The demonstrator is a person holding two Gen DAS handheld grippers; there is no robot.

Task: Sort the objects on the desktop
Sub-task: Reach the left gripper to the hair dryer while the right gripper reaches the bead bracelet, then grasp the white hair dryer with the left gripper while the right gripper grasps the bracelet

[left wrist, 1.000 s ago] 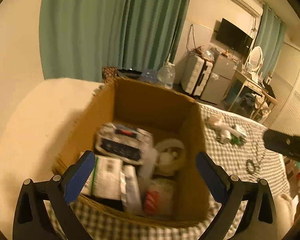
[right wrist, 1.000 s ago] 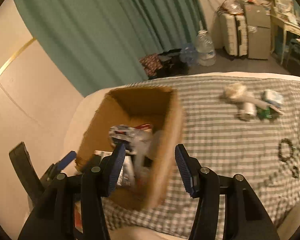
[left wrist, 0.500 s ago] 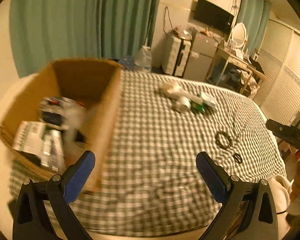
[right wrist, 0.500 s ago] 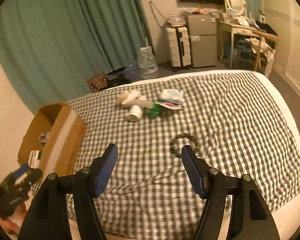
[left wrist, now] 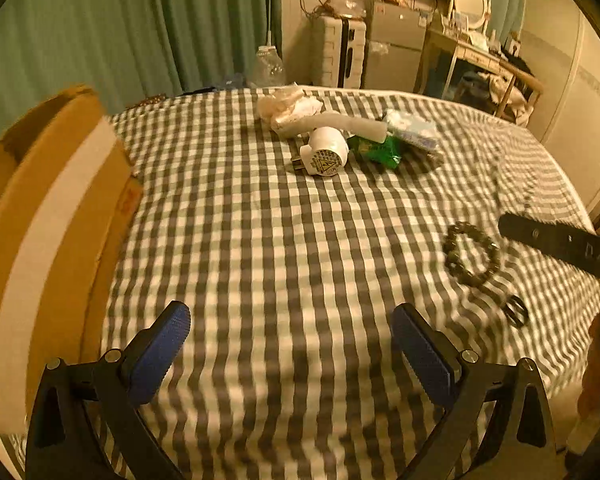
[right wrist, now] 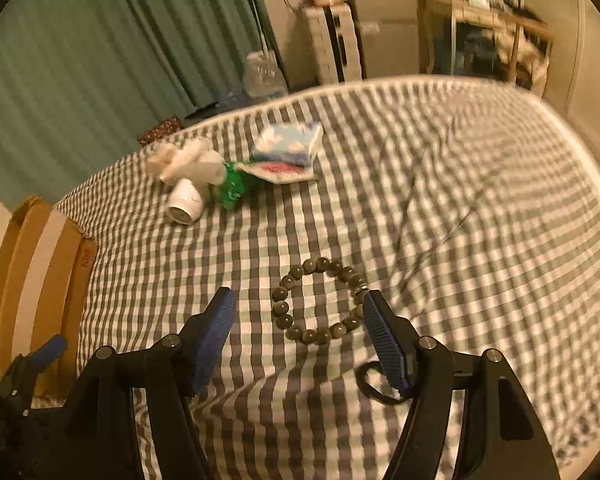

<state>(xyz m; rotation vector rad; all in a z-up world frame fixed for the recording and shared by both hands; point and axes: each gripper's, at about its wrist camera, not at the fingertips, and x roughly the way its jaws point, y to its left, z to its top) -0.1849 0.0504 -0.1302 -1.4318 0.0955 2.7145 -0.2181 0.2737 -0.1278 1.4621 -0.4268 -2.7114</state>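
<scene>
The bead bracelet (right wrist: 320, 300) lies flat on the checked bed (right wrist: 480, 240), between the right gripper (right wrist: 298, 334)'s wide-open fingers, seemingly untouched. The cardboard box (left wrist: 48, 232) stands far left, contents hidden. The left gripper (left wrist: 290, 346) gapes empty.

We see a grey-and-white checked cloth (left wrist: 284, 240) and a brown box (left wrist: 48, 216) with a white stripe. The packet (left wrist: 376, 152) is green, our gripper pads (right wrist: 216, 332) blue.

You swung both grippers off the box (left wrist: 40, 240), now at far left; your right gripper (right wrist: 300, 316) came over the bracelet (right wrist: 320, 300), jaws wide.
</scene>
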